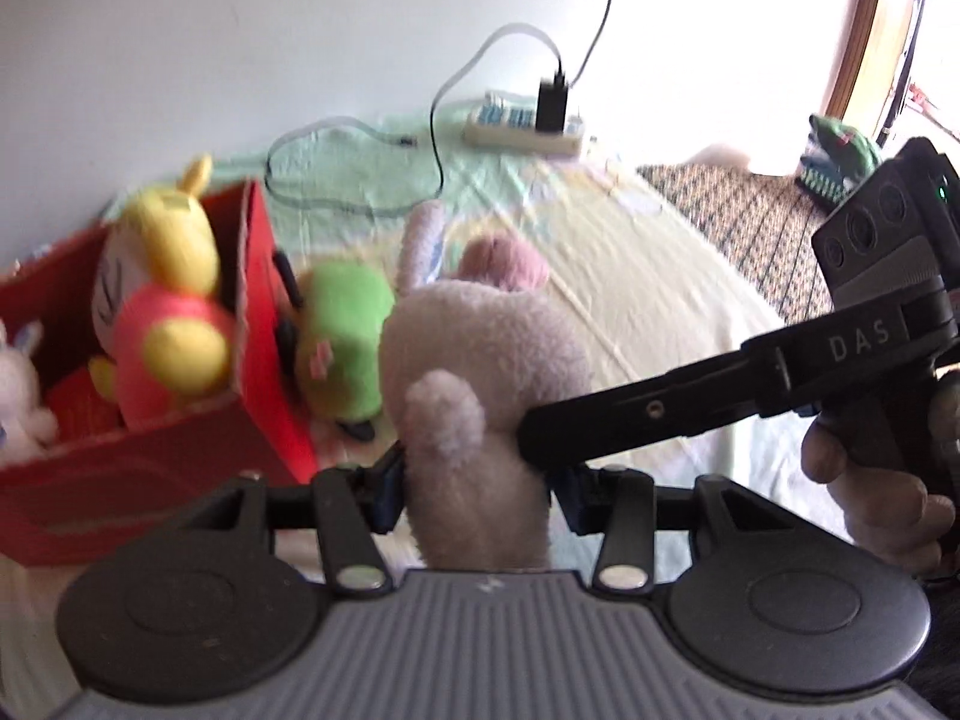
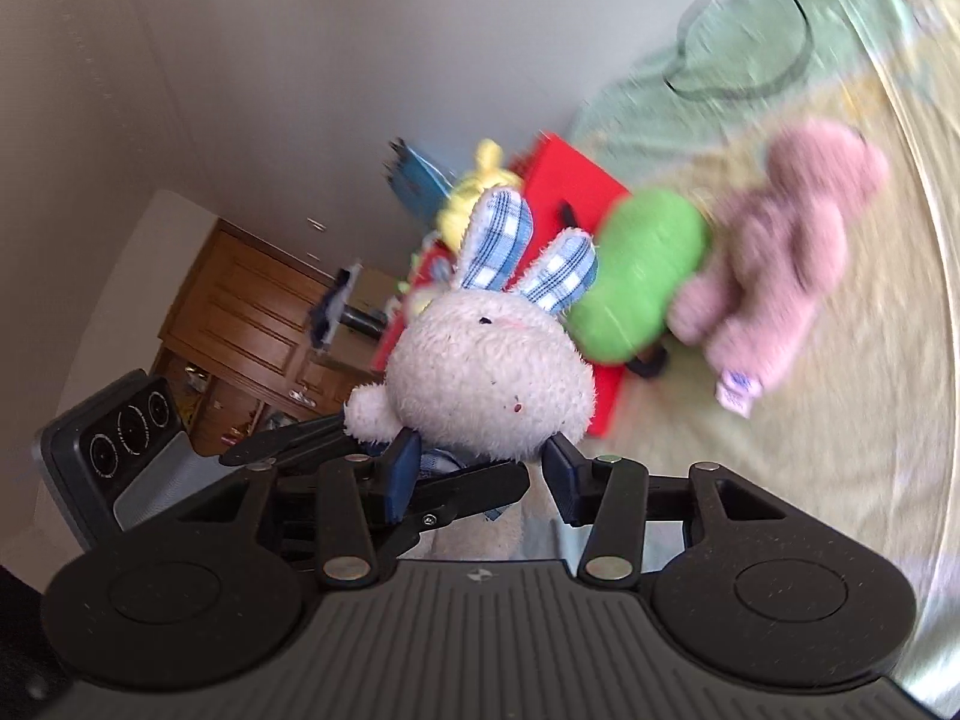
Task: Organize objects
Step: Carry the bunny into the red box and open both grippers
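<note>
My left gripper [image 1: 477, 480] is shut on a white plush rabbit [image 1: 480, 372] with blue checked ears, held above the bed. My right gripper [image 2: 480, 471] grips the same rabbit [image 2: 486, 384] from the other side; its arm [image 1: 690, 408] shows in the left wrist view. A red cardboard box [image 1: 264, 324] at the left holds a yellow and pink plush [image 1: 168, 312] and a small white plush [image 1: 18, 396]. A green plush [image 1: 342, 342] [image 2: 642, 276] lies beside the box [image 2: 576, 192]. A pink plush [image 1: 504, 258] [image 2: 786, 264] lies on the sheet behind the rabbit.
A white power strip [image 1: 522, 129] with a black charger and cables [image 1: 360, 180] lies at the far end of the bed. A patterned mat [image 1: 744, 216] and a green toy [image 1: 840, 156] lie at the right. A wooden cabinet [image 2: 252, 324] stands past the bed.
</note>
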